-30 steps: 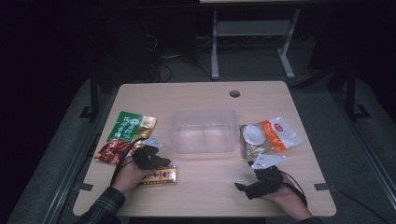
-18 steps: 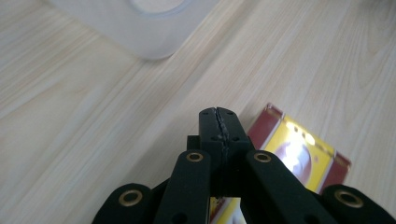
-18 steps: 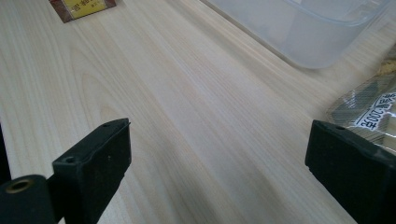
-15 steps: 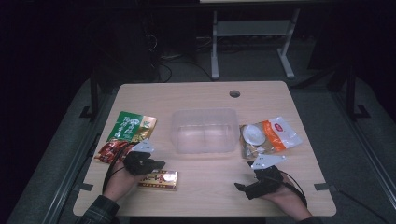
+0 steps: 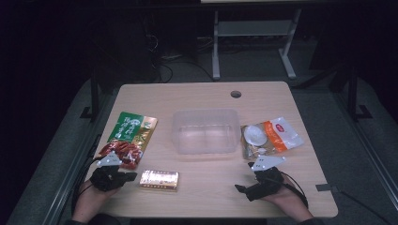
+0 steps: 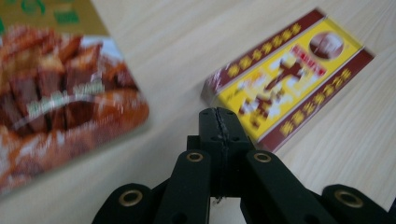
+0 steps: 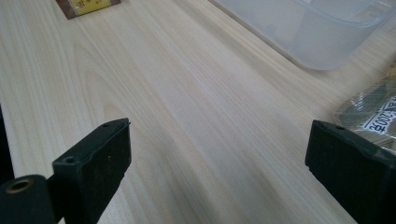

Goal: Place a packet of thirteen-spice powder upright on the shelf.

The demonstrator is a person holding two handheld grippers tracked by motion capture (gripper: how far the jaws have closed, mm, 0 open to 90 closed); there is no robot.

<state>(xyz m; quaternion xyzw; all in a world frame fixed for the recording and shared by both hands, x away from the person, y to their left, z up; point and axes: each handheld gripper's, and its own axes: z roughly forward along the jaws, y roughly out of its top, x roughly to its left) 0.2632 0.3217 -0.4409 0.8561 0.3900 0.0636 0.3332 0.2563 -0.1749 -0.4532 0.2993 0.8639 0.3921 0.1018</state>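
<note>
My left gripper (image 5: 127,177) is shut with nothing between its jaws, low over the table at the near left. In the left gripper view its closed tips (image 6: 218,116) point at the near corner of a flat yellow and maroon packet (image 6: 289,74), which lies just right of it (image 5: 159,179) without touching. A green and red snack bag (image 5: 126,139) lies beyond the left hand and shows blurred in the left gripper view (image 6: 60,98). My right gripper (image 5: 240,190) rests at the near right, open and empty (image 7: 219,140), facing left across bare wood.
A clear plastic container (image 5: 205,131) stands in the middle of the table, its corner in the right gripper view (image 7: 308,28). A white and orange bag (image 5: 270,137) lies right of it, above the right hand. A cable hole (image 5: 235,93) sits near the far edge.
My left gripper has drawn back left and toward the near edge, off the yellow packet, which stays in place. The right hand has not moved.
</note>
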